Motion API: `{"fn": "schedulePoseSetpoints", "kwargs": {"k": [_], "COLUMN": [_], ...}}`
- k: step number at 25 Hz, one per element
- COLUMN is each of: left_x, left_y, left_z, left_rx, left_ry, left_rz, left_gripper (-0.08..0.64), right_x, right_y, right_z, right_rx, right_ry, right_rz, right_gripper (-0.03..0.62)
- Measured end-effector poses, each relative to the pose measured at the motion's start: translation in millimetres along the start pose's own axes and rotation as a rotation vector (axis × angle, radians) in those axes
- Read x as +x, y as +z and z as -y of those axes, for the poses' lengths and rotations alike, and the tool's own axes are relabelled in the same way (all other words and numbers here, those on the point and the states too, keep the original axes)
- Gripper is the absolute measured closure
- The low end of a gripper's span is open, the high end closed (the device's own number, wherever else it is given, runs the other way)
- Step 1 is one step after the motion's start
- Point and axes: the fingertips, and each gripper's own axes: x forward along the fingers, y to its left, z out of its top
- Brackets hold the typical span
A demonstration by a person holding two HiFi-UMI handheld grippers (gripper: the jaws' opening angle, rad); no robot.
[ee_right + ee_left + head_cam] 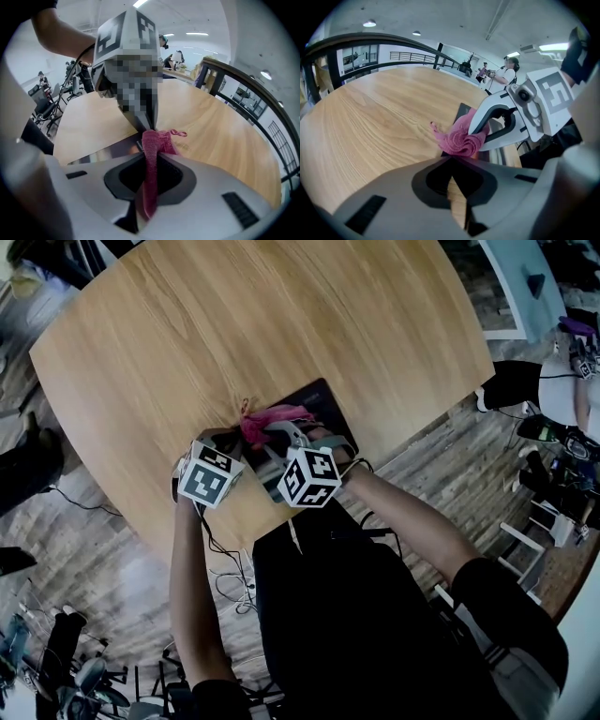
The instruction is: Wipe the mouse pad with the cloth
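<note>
We're in an open lab-style workspace: bare concrete ceiling (pixel 454 18) with strip lights (pixel 557 47), a railing (pixel 410 56) behind. Cables (pixel 230 587) trail over plank floor (pixel 427 465), and another person (pixel 509 75) stands beyond the round wooden surface (pixel 234 343).

The cloth (pixel 157 140) was fuzzy pink fabric. The table (pixel 234 324) showed smooth, matt wood grain. The mouse pad (pixel 317 395) appeared dark, smooth, faintly glossy.

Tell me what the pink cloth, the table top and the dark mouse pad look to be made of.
The cloth: soft fabric, likely microfibre or terry; its surface is fuzzy and it bunches in folds.
The table top: wood or wood-look laminate, matte; light grain lines run across it.
The mouse pad: thin, dark, flat sheet; material unclear, perhaps rubber or fabric-faced foam.
</note>
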Motion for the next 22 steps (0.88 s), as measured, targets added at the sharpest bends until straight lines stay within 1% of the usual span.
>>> {"fn": "schedulePoseSetpoints", "kwargs": {"k": [4,9,14,18,22], "left_x": [-3,-2,1,1,2], "left_y": [2,1,-1,0,2], "left_z": [0,0,-1,-3,-1], "left_rx": [-0.001,-0.002,0.009,0.014,0.016], "left_ry": [-0.008,-0.018,-0.009,0.003,0.014], "left_rz": [0.014,0.013,0.025,0.022,0.038], "left_gripper": [0.537,0.537,0.537,0.537,0.537], "right_x": [1,0,-1,0,-4], "right_y": [3,2,1,2,2], "right_z": [-10,-18,-28,-37,-46], "right_rx": [-0.042,-0.063,-0.070,-0.099,-0.112], "right_ry": [0.014,0.031,0.041,0.051,0.070], "right_rz": [0.011,0.029,0.041,0.052,0.057], "right_gripper": [0.532,0.532,0.532,0.532,0.532]}}
